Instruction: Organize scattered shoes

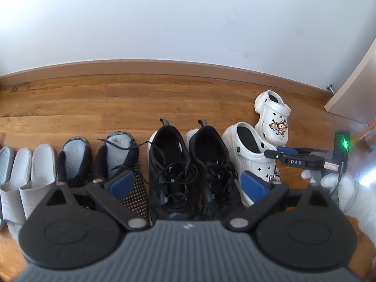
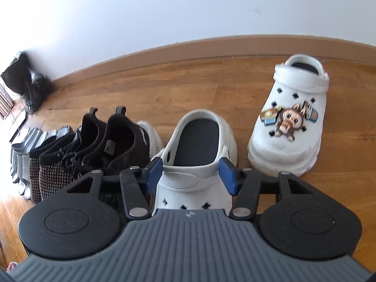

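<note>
A row of shoes stands on the wooden floor: grey slides [image 1: 28, 176], dotted slippers [image 1: 117, 164], black sneakers [image 1: 188, 169] and a white clog [image 1: 249, 155]. A second white clog with charms [image 2: 289, 119] lies apart, further back to the right, and also shows in the left wrist view [image 1: 273, 117]. My left gripper [image 1: 188, 185] is open and empty above the sneakers. My right gripper [image 2: 191, 172] is open, its blue pads [image 2: 226, 172] either side of the near clog [image 2: 197, 155] at its strap; it also shows in the left wrist view [image 1: 279, 152].
A wooden baseboard [image 1: 164, 68] and white wall run behind the shoes. A door [image 1: 352, 89] with a stopper stands at the right. A dark bundle [image 2: 23, 80] lies by the wall at the far left.
</note>
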Motion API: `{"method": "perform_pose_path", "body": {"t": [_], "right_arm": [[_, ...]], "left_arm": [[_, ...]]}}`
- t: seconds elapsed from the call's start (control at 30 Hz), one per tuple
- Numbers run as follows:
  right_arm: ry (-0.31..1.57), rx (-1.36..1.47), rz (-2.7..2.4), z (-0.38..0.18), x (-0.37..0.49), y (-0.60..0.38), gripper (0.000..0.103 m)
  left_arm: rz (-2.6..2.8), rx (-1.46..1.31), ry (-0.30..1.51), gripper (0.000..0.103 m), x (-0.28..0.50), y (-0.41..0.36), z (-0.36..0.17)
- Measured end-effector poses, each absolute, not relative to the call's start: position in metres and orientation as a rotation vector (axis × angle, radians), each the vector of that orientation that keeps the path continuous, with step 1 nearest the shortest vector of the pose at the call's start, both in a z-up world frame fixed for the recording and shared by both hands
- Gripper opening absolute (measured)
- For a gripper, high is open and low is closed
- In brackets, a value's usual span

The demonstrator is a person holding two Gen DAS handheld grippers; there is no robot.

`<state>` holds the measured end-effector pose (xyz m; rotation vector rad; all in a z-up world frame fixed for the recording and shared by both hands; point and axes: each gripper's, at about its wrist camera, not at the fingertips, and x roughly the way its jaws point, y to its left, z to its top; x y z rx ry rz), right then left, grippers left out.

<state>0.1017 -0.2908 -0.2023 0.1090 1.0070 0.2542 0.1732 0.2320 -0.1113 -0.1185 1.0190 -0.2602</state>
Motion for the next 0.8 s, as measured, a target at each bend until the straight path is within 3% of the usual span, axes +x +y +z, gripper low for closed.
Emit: {"method": "perform_pose_path", "body": {"t": [0.1,0.23,0.33,0.57,0.8], "right_arm": [[1.0,0.126,0.206,-0.202,0.11,-0.3,0.061],[0.978,0.146,0.102,-0.201,0.129,-0.318,0.087],[0.96,0.161,0.025,-0.201,0.143,-0.331,0.1],[0.915,0.194,-0.154,-0.199,0.177,-0.361,0.102],[0.903,0.151,-0.257,-0.234,0.223,-0.381,0.102]], "left_arm": [[-0.266,-0.119,1.027,0.098,0.174,0.23,-0.114],[-0.269,-0.119,1.036,0.098,0.176,0.229,-0.117],[-0.267,-0.121,1.043,0.098,0.178,0.229,-0.12],[-0.259,-0.127,1.075,0.098,0.178,0.23,-0.131],[-0.218,-0.125,1.11,0.098,0.172,0.24,-0.144]]}}
